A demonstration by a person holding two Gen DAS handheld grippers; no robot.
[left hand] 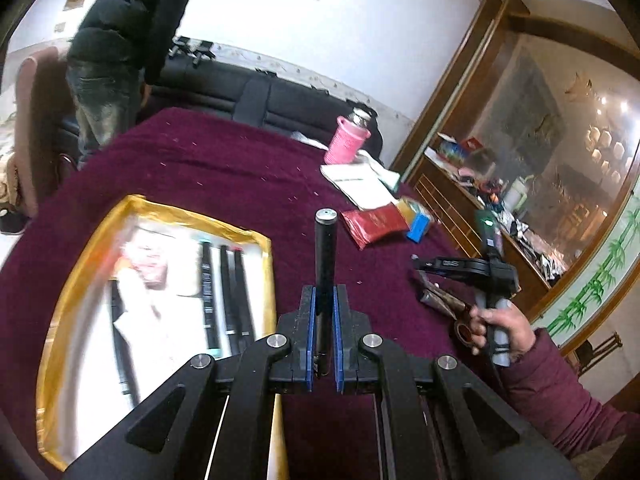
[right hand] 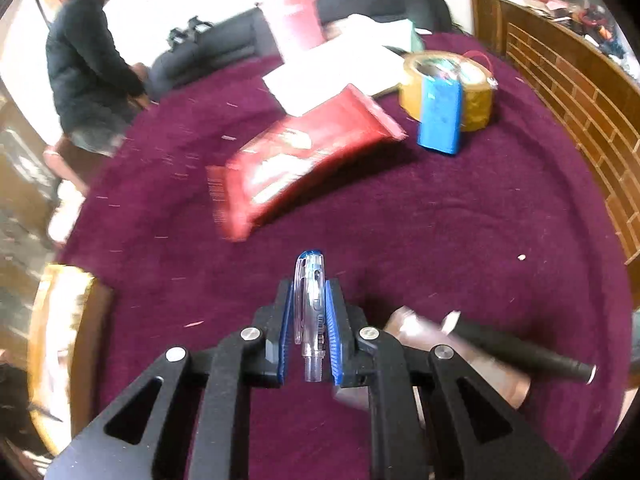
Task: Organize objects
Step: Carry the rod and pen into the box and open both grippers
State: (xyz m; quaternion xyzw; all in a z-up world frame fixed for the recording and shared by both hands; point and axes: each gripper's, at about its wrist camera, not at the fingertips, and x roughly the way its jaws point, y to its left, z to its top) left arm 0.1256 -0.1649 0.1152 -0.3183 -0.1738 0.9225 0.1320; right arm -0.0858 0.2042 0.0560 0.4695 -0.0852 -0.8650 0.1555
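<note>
The left gripper (left hand: 323, 320) is clamped on a black pen (left hand: 325, 264), right of the gold-edged box (left hand: 256, 240) at lower left. The right gripper (right hand: 308, 320) pinches a clear pen (right hand: 309, 312) above the desk (right hand: 440, 232). Both pens should probably go gently into the box, beside the others.

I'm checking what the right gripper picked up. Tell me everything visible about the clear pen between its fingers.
The clear pen is a see-through plastic barrel with a blue cap end and a clear clip, inner parts showing through. It lies lengthwise between the blue pads of the right gripper, which is shut on it, blue end pointing forward past the fingertips and the narrower end toward the camera. It is held above the maroon cloth; only the pads touch it.
</note>
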